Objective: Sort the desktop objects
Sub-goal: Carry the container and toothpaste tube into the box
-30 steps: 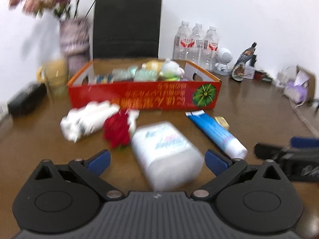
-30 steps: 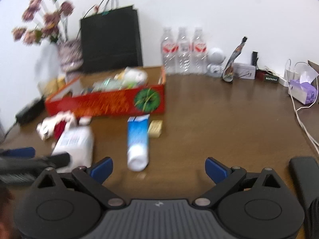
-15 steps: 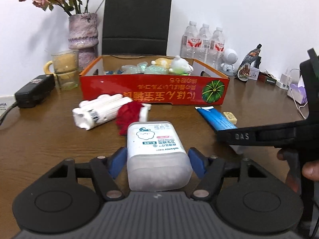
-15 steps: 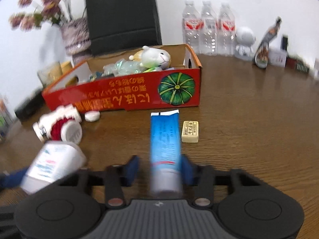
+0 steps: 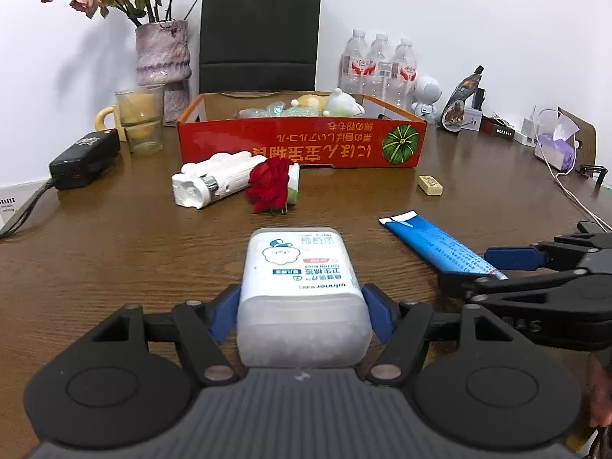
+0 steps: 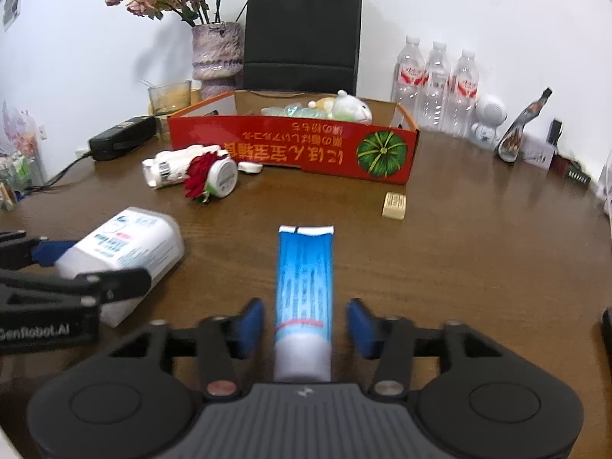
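Bare table is seen ahead of both grippers, up to the red box. The way on the left is blocked by a white bottle and a red flower. A small eraser lies on the right.

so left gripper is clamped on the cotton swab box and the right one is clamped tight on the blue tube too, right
Only partly. The left gripper does have its pads against the cotton swab box. The right gripper is not clamped: the right wrist view shows gaps between both pads and the blue tube, so it is open around it.
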Demonstrator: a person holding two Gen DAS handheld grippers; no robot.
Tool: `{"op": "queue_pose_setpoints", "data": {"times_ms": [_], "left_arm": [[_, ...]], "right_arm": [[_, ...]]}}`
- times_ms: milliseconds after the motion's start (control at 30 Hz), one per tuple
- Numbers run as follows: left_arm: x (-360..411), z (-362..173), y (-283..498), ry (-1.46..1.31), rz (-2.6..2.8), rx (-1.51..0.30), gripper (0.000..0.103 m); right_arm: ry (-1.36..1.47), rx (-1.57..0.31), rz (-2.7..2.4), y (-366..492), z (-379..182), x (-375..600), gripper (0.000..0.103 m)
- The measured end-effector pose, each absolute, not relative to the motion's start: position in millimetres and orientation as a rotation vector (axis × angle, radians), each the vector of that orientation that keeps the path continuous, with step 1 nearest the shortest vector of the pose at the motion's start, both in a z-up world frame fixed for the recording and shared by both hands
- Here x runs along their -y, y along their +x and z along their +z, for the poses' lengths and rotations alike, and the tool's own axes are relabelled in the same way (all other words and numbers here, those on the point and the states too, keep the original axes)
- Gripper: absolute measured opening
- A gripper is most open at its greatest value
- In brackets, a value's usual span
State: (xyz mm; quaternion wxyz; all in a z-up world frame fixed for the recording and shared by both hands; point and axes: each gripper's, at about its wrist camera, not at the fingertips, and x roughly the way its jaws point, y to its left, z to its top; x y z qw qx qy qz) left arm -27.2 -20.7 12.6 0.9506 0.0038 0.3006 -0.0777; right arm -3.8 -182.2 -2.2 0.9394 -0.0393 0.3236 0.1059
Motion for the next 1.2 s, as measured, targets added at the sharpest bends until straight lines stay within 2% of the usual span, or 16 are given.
{"op": "queue_pose_setpoints", "data": {"times_ms": [33, 67, 233, 467, 600, 733, 967, 1200], "left_arm": [[21, 11, -25, 0.004, -0.169, -0.606, 0.067], [21, 11, -25, 0.003, -0.177, -0.603, 0.067], [26, 32, -28, 0.011, -0.205, -0.522, 0.066], [16, 87, 7, -0.030, -0.209, -0.419, 0.066], [-2, 108, 57, -0.052, -0.159, -0.429, 0.066], [-25, 117, 139, -0.118, -0.120, -0.497, 0.066], [-27, 101, 262, -0.087, -0.053, -0.639, 0.066], [-16, 57, 299, 0.001, -0.016, -0.782, 0.067]], "right_arm": [[-0.072, -0.660, 0.211, 0, -4, 182, 0.052], [-0.046, -0.654, 0.224, 2, -5, 183, 0.031], [-0.055, -0.630, 0.236, 1, -1, 181, 0.032], [-0.016, -0.539, 0.218, 17, 47, 192, 0.031], [0.009, -0.484, 0.215, 50, 82, 201, 0.032], [0.024, -0.448, 0.180, 103, 110, 208, 0.032], [0.129, -0.560, 0.246, 228, 116, 194, 0.032], [0.091, -0.769, 0.267, 302, 61, 146, 0.032]]}}
